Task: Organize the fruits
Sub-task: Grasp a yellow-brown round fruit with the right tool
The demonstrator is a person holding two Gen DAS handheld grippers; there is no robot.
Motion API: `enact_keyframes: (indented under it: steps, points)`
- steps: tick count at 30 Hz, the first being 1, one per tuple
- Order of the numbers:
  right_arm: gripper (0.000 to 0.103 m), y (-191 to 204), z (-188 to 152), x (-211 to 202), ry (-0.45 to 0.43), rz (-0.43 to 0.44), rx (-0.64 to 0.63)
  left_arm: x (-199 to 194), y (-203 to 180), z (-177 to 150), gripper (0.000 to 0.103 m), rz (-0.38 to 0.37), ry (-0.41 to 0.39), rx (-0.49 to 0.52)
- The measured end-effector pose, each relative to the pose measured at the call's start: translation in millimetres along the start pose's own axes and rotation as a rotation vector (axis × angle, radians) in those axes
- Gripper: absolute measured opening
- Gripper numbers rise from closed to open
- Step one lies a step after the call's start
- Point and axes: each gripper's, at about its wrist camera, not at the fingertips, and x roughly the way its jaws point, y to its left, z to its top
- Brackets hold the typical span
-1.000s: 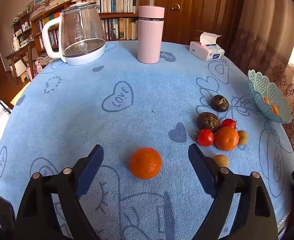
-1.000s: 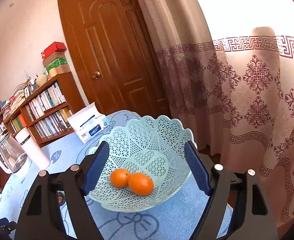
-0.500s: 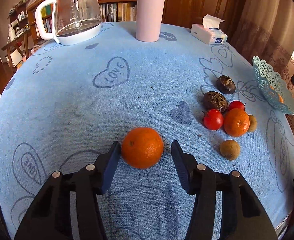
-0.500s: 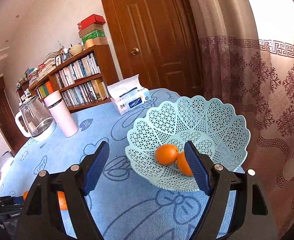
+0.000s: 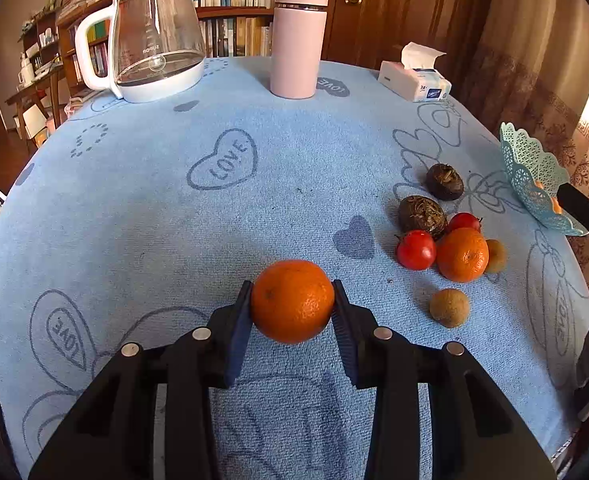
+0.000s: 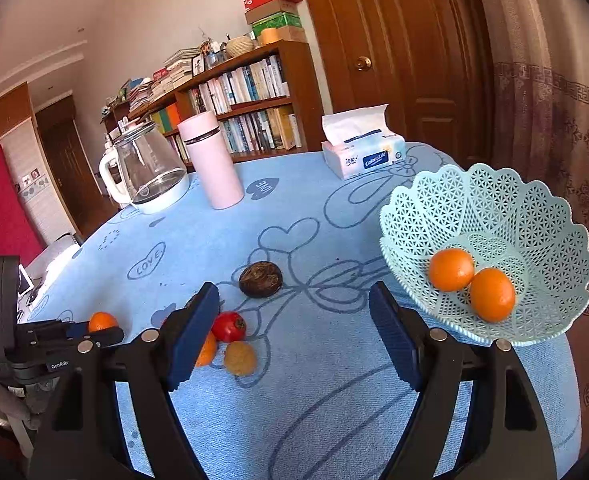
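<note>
At counter's near edge: left gripper (image 5: 292, 306) fingers, just closing, pinch orange (image 5: 292, 300), not yet lifted. Right gripper (image 6: 294, 320) fingers spread, empty. Next, by judgement: lift, carry to basket (image 6: 534, 216) far right, avoiding fruit cluster (image 5: 442, 240).

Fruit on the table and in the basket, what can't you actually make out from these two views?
- Left wrist view: the basket is seen edge-on, so its wall hides nearly all its contents.
- Right wrist view: the right gripper has a finger covering most of the loose orange.
- Right wrist view: the held orange is small and half hidden by the left gripper.
</note>
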Motion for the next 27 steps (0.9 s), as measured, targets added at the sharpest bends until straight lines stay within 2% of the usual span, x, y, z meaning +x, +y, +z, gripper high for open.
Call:
enact_keyframes:
  steps: [4,6,9,20,27]
  points:
    - [0.077,15,-9,12,0.073,0.028,-0.068,-6,-6,2,0.038,-0.016,-0.021,0.006]
    - [0.066,22,-15,18,0.110,0.039,-0.100,-8,-9,2,0.038,-0.020,-0.030,0.010]
    - [0.056,31,-21,26,0.152,0.047,-0.143,-6,-13,1,0.038,-0.033,-0.030,0.011]
    - [0.032,39,-36,57,0.297,0.046,-0.179,-1,-16,-3,0.038,-0.064,-0.019,0.006]
    - [0.026,38,-37,61,0.316,0.045,-0.178,0,-17,-3,0.038,-0.065,-0.017,0.007]
